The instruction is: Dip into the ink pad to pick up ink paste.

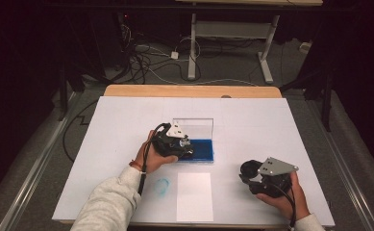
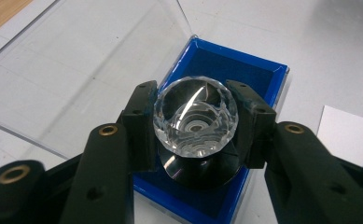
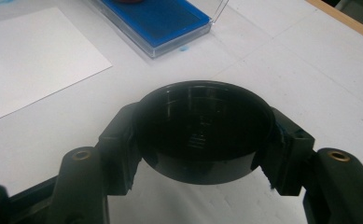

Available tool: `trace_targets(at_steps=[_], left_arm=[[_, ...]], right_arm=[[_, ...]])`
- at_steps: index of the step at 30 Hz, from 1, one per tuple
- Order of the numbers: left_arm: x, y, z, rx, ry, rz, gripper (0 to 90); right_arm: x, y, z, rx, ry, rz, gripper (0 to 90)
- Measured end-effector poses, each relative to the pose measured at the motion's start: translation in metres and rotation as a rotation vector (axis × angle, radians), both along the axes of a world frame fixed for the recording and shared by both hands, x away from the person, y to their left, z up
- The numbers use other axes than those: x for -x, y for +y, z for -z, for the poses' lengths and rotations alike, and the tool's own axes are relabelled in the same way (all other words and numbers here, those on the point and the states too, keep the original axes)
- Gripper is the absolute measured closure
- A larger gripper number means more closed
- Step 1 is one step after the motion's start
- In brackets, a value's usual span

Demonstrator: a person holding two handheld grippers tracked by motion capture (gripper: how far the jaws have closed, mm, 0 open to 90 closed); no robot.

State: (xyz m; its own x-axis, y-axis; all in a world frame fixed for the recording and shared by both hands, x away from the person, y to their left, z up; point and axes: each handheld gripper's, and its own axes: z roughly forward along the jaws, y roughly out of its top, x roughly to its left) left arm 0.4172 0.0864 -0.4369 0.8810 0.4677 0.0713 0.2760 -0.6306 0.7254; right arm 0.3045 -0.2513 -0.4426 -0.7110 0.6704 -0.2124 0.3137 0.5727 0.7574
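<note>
My left gripper [image 2: 195, 122] is shut on a stamp with a clear faceted knob [image 2: 195, 122] and a black round base [image 2: 202, 170], holding it over the blue ink pad [image 2: 244, 70] of an open case. In the high view, the left gripper [image 1: 184, 143] sits at the left end of the blue pad [image 1: 201, 150]. My right gripper [image 3: 200, 135] is shut on a black round cap [image 3: 202, 133], open side up. It rests low at the table's front right, where the right gripper [image 1: 251, 174] points left.
The case's clear lid [image 1: 194, 126] stands open behind the pad. A white sheet of paper [image 1: 194, 196] lies near the front edge, with a blue stamped mark [image 1: 161, 186] on the white board to its left. Floor cables and table legs lie beyond.
</note>
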Motion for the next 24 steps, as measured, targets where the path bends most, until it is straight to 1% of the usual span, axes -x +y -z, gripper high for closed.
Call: trace_targets(at_steps=[1, 2, 4, 6, 8, 10, 11, 12, 14, 15, 17, 21, 24], left_arm=[[0.0000, -0.0006, 0.0002, 0.001, 0.000, -0.002, 55.2], [0.0004, -0.0017, -0.0003, -0.013, -0.007, 0.002, 55.2], [0.0017, -0.0041, 0.0001, -0.016, -0.016, -0.005, 55.2], [0.0005, -0.0022, 0.0004, -0.008, -0.006, -0.002, 55.2], [0.0011, -0.0029, 0.0003, -0.009, -0.009, -0.006, 55.2], [0.0034, -0.0064, -0.0008, -0.037, -0.026, -0.009, 55.2], [0.0031, -0.0063, -0.0016, -0.048, -0.026, -0.004, 55.2], [0.0030, -0.0058, -0.0013, -0.040, -0.021, -0.008, 55.2], [0.0021, -0.0041, -0.0014, -0.036, -0.013, -0.005, 55.2], [0.0024, -0.0047, -0.0017, -0.040, -0.013, -0.007, 55.2], [0.0038, -0.0069, -0.0035, -0.067, -0.018, -0.009, 55.2], [0.0030, -0.0069, -0.0055, -0.084, -0.007, -0.006, 55.2], [0.0028, -0.0079, -0.0058, -0.085, -0.004, -0.009, 55.2]], right_arm=[[0.0002, -0.0004, -0.0003, -0.001, 0.000, -0.002, 38.8], [0.0003, -0.0007, -0.0006, 0.000, -0.003, -0.003, 38.8], [0.0002, -0.0011, -0.0006, -0.002, -0.003, -0.002, 38.8], [0.0004, -0.0006, -0.0004, 0.001, -0.002, -0.001, 38.8], [0.0006, 0.0001, -0.0005, 0.002, -0.001, -0.004, 38.8], [0.0007, 0.0007, -0.0004, 0.003, -0.001, -0.005, 38.8], [0.0007, 0.0009, -0.0001, 0.002, 0.003, -0.001, 38.8], [0.0003, 0.0008, 0.0000, 0.004, 0.001, -0.003, 38.8], [0.0004, 0.0006, 0.0000, 0.005, 0.002, -0.004, 38.8], [0.0009, 0.0007, -0.0001, 0.003, 0.004, 0.000, 38.8], [0.0008, 0.0002, -0.0002, 0.001, 0.004, 0.001, 38.8], [-0.0001, 0.0004, 0.0006, 0.007, 0.006, -0.006, 38.8], [0.0007, 0.0010, -0.0001, 0.008, 0.004, -0.006, 38.8]])
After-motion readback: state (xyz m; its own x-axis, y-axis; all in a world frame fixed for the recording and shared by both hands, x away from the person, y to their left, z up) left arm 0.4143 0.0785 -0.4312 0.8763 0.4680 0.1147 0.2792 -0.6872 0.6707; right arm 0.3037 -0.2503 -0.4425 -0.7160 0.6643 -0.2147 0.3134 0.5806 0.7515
